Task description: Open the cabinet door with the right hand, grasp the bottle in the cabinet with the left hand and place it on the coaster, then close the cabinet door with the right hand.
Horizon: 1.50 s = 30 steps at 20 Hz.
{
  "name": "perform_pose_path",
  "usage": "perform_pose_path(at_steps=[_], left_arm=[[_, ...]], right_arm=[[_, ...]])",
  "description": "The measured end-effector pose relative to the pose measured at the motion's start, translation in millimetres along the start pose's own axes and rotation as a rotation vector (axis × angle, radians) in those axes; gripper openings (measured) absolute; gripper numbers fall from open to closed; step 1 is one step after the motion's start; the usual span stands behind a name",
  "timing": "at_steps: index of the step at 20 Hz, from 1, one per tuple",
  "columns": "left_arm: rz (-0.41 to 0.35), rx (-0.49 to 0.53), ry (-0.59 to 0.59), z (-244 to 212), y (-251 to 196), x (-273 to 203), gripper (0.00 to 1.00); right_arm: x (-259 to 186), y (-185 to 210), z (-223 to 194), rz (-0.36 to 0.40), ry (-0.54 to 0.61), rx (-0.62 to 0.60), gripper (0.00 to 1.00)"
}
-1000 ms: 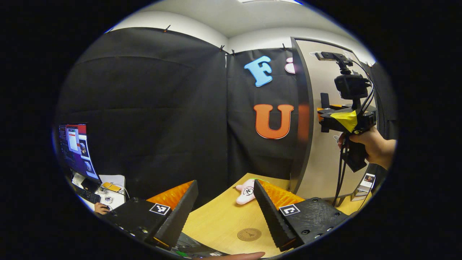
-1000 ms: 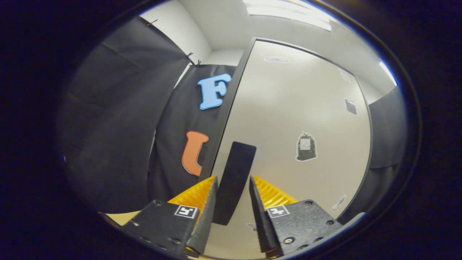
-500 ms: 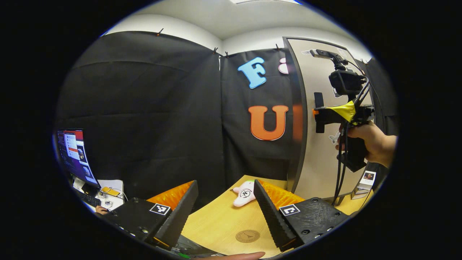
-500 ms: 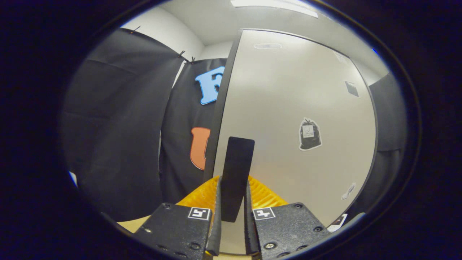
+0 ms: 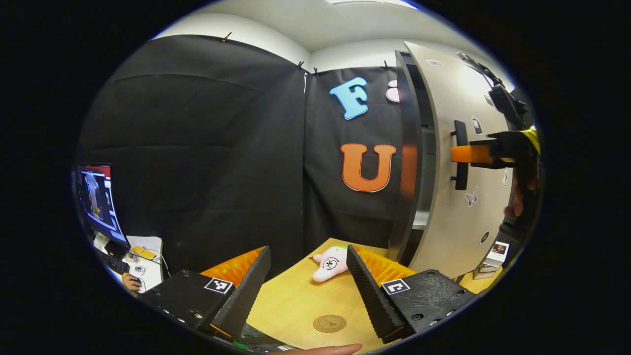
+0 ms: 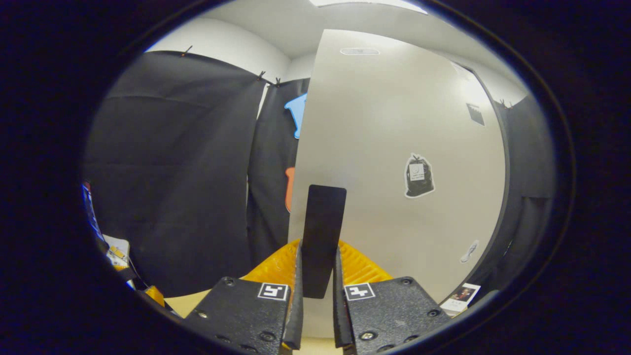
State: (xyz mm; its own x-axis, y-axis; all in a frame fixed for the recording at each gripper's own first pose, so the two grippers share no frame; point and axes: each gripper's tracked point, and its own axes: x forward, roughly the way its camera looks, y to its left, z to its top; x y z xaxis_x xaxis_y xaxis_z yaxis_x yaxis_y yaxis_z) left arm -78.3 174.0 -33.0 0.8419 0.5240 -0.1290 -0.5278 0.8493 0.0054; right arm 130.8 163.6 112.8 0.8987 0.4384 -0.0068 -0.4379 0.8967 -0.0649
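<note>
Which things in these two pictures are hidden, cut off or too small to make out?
- Bottle: the cabinet interior in the left gripper view is a narrow gap, masked by the door; no bottle can be told.
- Handle: in the right gripper view its lower end is hidden between the right tool fingers.
- Coaster: its engraving is too small to read.
- Monitor: cut off by the picture edge.
- Left tool: open, holding nothing.

One cabinet door [image 6: 394, 148], ajar, with one dark handle [image 6: 323, 231]. Stickers on the door: I count four in the right gripper view, perhaps more at the blurred edge. One coaster [image 5: 329, 323] on one wooden table [image 5: 296, 301]. One pink plush toy [image 5: 329, 258]. One monitor [image 5: 94, 202]. Two small photo cards [image 5: 494, 251] at the door's foot.
</note>
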Motion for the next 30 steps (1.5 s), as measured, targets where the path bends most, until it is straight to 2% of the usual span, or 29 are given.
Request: perform_pose_path(at_steps=[9, 13, 16, 21, 25, 29, 30], left_arm=[[-0.168, 0.017, 0.017, -5, -54, 15, 0.94], [-0.257, 0.033, 0.090, -24, -82, 22, 0.94], [-0.317, 0.043, 0.066, -15, -103, 24, 0.94], [-0.403, 0.125, 0.061, -12, -153, 35, 0.94], [-0.496, 0.107, 0.078, -8, -209, 37, 0.94], [-0.538, 0.107, 0.070, 2, -255, 49, 0.94], [-0.547, 0.110, 0.069, 4, -264, 52, 0.94]], right_arm=[[-60, -6, -2, 0.091, 0.064, 0.040, 0.28], [-98, -17, -8, 0.131, 0.087, 0.058, 0.28], [-128, -26, -10, 0.173, 0.126, 0.105, 0.28], [-167, -55, -18, 0.115, 0.143, 0.125, 0.27], [-197, -80, -24, 0.016, 0.157, 0.156, 0.27], [-216, -91, -53, -0.051, 0.301, 0.092, 0.27], [-219, -95, -53, -0.071, 0.305, 0.090, 0.25]])
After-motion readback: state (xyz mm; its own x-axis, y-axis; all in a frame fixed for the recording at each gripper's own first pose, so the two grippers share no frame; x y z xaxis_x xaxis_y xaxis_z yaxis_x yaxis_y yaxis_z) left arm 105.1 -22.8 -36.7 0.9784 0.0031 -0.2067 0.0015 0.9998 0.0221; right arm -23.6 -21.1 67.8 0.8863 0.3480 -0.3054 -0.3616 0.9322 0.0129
